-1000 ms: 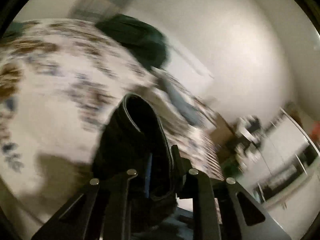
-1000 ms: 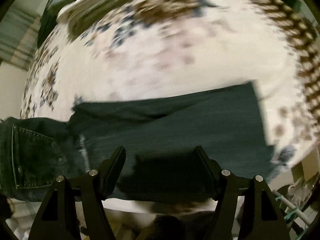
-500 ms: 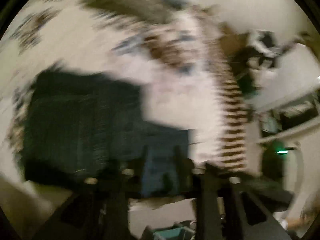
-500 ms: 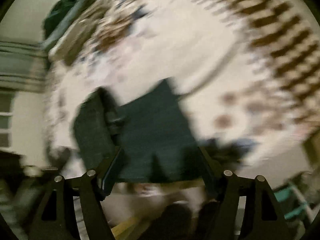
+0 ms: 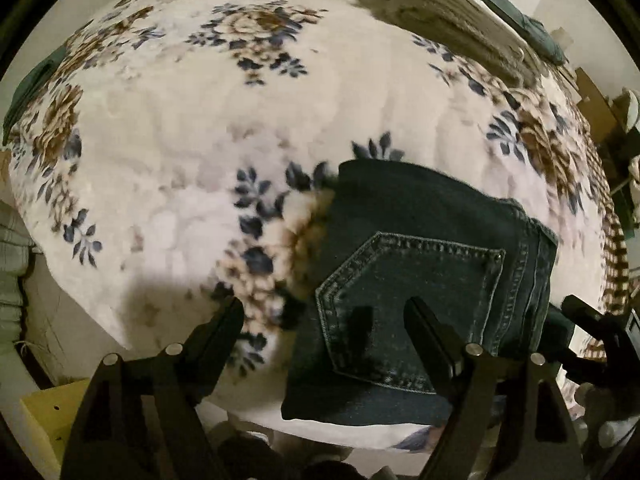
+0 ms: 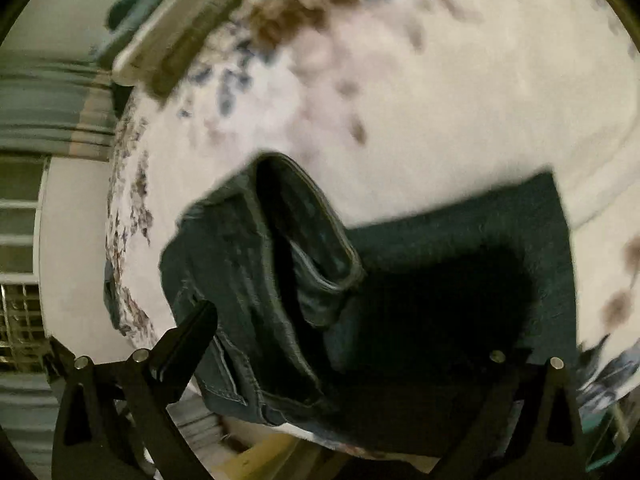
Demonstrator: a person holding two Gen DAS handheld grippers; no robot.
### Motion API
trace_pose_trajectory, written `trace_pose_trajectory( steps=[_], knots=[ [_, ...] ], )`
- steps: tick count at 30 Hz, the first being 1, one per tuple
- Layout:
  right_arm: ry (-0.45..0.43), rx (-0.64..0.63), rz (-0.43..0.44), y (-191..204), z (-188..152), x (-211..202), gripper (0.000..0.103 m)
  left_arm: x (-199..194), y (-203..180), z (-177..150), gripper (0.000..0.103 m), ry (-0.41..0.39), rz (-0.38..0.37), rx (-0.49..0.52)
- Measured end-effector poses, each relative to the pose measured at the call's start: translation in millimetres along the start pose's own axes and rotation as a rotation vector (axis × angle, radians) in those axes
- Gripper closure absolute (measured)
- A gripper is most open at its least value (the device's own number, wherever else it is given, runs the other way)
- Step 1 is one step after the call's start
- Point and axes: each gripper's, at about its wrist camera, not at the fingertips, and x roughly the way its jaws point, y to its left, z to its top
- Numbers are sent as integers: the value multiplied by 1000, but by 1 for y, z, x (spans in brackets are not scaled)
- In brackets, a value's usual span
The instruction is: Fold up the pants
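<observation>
Dark denim pants [image 5: 416, 276] lie folded near the front edge of a bed with a floral blanket [image 5: 208, 120]; a back pocket faces up. My left gripper [image 5: 324, 316] is open and empty, hovering just above the pants' left edge. In the right wrist view the pants [image 6: 440, 272] show their waistband folded over on the left. My right gripper [image 6: 364, 328] is open and empty, close above the pants; its right finger is lost in dark shadow.
A folded pale cloth stack [image 5: 456, 20] lies at the bed's far right, and it shows blurred in the right wrist view [image 6: 172, 48]. A yellow box [image 5: 52, 412] stands below the bed's front edge. Cluttered furniture [image 5: 616, 120] lies right of the bed.
My left gripper let go of the waistband it held and opened. The waist end now lies folded over on the legs. Both grippers have swung over the folded pants.
</observation>
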Motion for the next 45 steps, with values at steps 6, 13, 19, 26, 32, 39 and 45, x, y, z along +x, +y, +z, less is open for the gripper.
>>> trace_pose_trajectory(
  steps=[6,13,19,26,32,39,45],
  knots=[
    [56,-45,28,16,0,35,11,16,-15,2,22,22,-11,9],
    [-103,-96,1,39,-3,10,84,12,-17,-5,22,22,-22,16],
    [-206,-1,-37,-2,-22,-72,84,0,-18,4,22,-4,-81,0],
    [-237,146,-136,-112,-24,-148,84,17,-54,15,22,23,-187,21],
    [-220,85,-218,-137,-9,-126,75,52,-89,21,22,77,-219,77],
    [-218,314,-141,-178,-23,-136,31,66,-95,22,22,122,-233,92],
    [-56,351,18,-180,-54,-115,45,62,-95,8,22,139,-241,105]
  ],
)
